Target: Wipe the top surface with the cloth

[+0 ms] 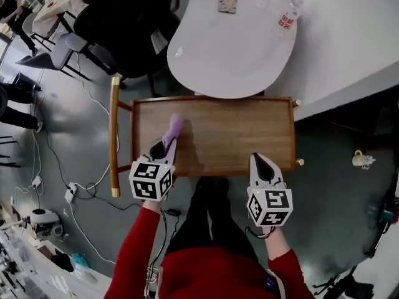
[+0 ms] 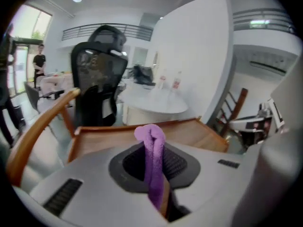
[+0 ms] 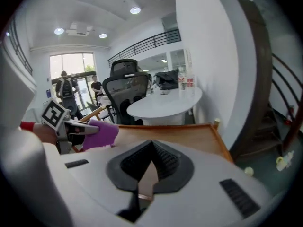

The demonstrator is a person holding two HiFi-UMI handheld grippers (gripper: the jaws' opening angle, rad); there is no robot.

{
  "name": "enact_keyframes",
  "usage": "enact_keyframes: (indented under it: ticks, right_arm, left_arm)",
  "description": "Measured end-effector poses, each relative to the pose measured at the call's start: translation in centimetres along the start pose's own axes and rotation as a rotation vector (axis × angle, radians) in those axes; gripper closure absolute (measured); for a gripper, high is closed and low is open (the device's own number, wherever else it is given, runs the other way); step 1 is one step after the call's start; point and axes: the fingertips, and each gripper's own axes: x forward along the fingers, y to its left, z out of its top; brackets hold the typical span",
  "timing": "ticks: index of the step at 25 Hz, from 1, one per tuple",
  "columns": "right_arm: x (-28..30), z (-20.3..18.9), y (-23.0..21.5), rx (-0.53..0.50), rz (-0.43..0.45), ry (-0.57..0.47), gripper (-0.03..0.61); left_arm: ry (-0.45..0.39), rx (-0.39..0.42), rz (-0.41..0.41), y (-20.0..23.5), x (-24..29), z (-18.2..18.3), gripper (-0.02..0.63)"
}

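Observation:
A wooden cart top (image 1: 230,132) with a raised rim lies below me. My left gripper (image 1: 166,143) is shut on a purple cloth (image 1: 173,129), which sticks out past the jaws over the left part of the surface. In the left gripper view the cloth (image 2: 153,160) is pinched upright between the jaws, with the wood (image 2: 189,136) beyond it. My right gripper (image 1: 261,162) hovers at the cart's near right edge, jaws shut with nothing between them. The right gripper view shows the cloth (image 3: 102,134) and the left gripper at its left.
A round white table (image 1: 230,42) with bottles (image 1: 288,14) stands just behind the cart. A black office chair (image 1: 128,23) is at the back left. The cart's handle (image 1: 114,136) runs along its left side. Cables (image 1: 68,167) trail on the grey floor.

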Motion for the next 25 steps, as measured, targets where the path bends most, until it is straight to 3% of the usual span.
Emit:
enact_keyframes:
  ticks: [3, 6, 8, 10, 13, 18, 21, 25]
  right_arm:
    - [-3.4, -2.1, -5.0, 0.106, -0.136, 0.014, 0.575]
    - [-7.8, -4.0, -10.2, 0.185, -0.285, 0.005, 0.575]
    - [-10.0, -4.8, -13.2, 0.230, -0.353, -0.015, 0.575]
    - [-11.4, -5.4, -15.3, 0.270, -0.395, -0.039, 0.575]
    - [-12.8, -5.9, -16.6, 0.291, -0.431, -0.063, 0.575]
    - [-13.1, -5.7, -16.9, 0.298, -0.414, -0.060, 0.575]
    - [-11.1, -4.4, -16.2, 0.256, -0.358, -0.024, 0.575]
    - [-7.2, -2.0, -13.7, 0.189, -0.225, 0.006, 0.575]
  left_arm:
    - [-0.064, -0.006, -0.292, -10.4, 2.0, 4.0, 0.563]
    - [-0.065, -0.064, -0.559, -22.2, 4.6, 5.7, 0.563]
    - [-0.023, -0.074, -0.669, -29.2, 6.5, 5.1, 0.563]
    - [0.037, -0.048, -0.713, -34.4, 8.5, 3.3, 0.563]
    - [0.121, -0.016, -0.707, -38.1, 10.3, 0.3, 0.563]
    - [0.192, 0.042, -0.651, -38.4, 11.6, -2.4, 0.563]
    - [0.219, 0.023, -0.550, -34.3, 12.3, -2.3, 0.563]
    - [0.218, -0.037, -0.358, -24.2, 10.3, -3.0, 0.563]
